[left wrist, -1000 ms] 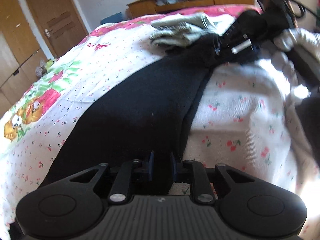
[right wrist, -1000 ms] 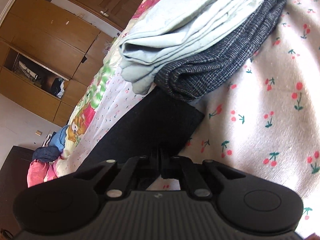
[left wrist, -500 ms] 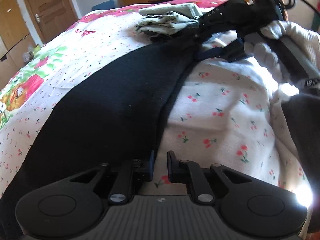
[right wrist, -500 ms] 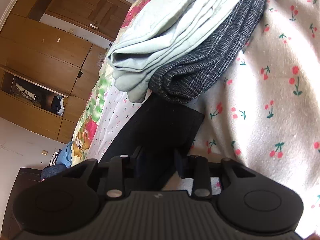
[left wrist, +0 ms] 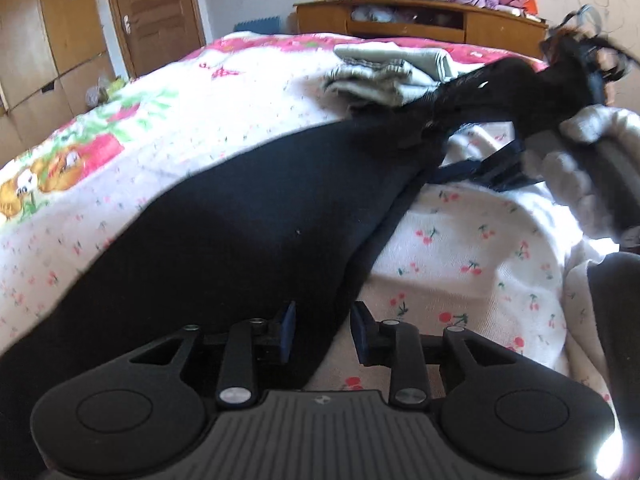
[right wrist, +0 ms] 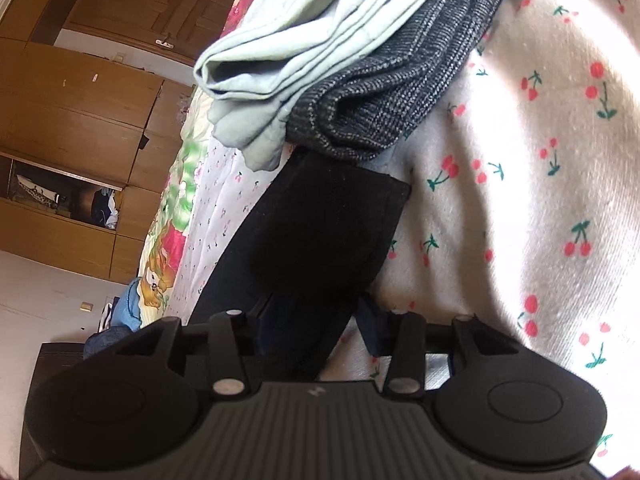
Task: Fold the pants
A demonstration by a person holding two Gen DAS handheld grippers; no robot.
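Observation:
Black pants [left wrist: 248,232] lie stretched along the cherry-print bedsheet [left wrist: 480,260]. My left gripper [left wrist: 323,320] sits low over their near right edge. Its jaws are opening, and the fabric edge lies between the fingers without being pinched. At the far end a gloved hand [left wrist: 580,152] holds the right gripper. In the right wrist view, the right gripper [right wrist: 318,320] straddles the pants' hem end [right wrist: 332,220]. Its jaws are also opening, with the cloth loose between them. The hem reaches just under a stack of folded clothes [right wrist: 360,80].
The folded stack has pale green cloth [left wrist: 392,68] on top of grey tweed [right wrist: 400,100]. A dark garment [left wrist: 616,320] lies at the bed's right edge. Wooden wardrobes [right wrist: 80,100], a door [left wrist: 156,12] and a low wooden cabinet [left wrist: 420,24] surround the bed.
The right gripper's jaws, shut on the pants' hem a second ago, have spread apart. The left jaws narrowed, then widened. Both views have rolled slightly.

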